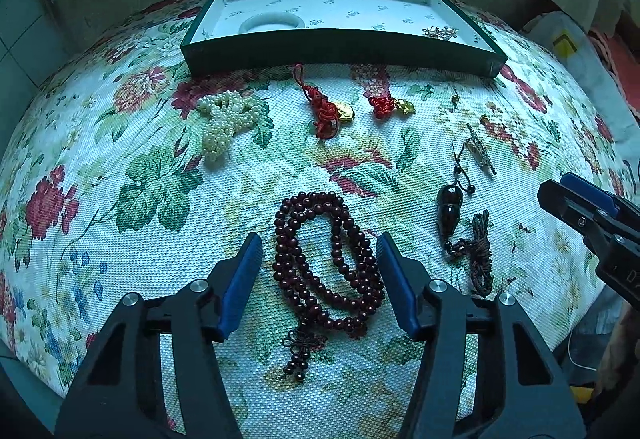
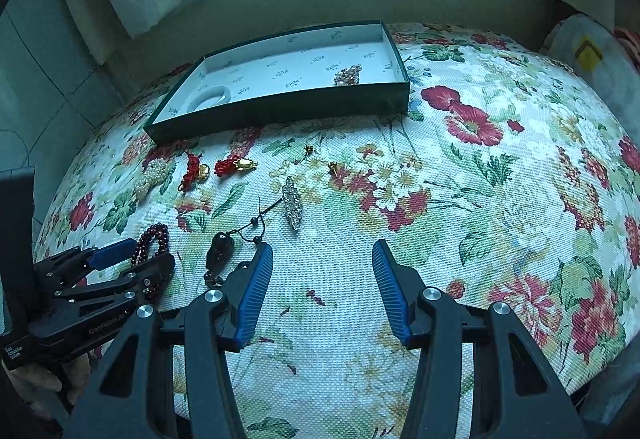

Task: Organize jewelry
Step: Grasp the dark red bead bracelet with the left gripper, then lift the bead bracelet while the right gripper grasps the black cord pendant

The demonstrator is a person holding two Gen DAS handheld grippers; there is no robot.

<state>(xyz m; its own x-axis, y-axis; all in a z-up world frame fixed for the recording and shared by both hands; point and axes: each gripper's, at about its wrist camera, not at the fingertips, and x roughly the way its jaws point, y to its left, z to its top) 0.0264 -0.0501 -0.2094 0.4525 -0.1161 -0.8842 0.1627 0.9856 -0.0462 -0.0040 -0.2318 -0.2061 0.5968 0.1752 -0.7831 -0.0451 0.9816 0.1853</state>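
Observation:
A dark red bead necklace [image 1: 320, 263] lies coiled on the floral cloth, between the blue pads of my left gripper [image 1: 319, 239]. The right pad sits against the beads and the left pad stands a little clear of them, so the jaws are open around it. My right gripper [image 2: 322, 245] is open over bare cloth with nothing between its fingers. A dark green box [image 1: 340, 51] at the back holds a white bangle [image 1: 272, 24] and a sparkly brooch [image 1: 440, 32].
On the cloth lie a pearl string [image 1: 228, 115], two red knotted charms [image 1: 326, 111] with gold pieces, a rhinestone clip [image 1: 480, 151], a dark pendant on a cord [image 1: 450, 207] and small gold earrings [image 1: 484, 118]. The right side of the cloth [image 2: 500, 199] is bare. Curtains hang behind.

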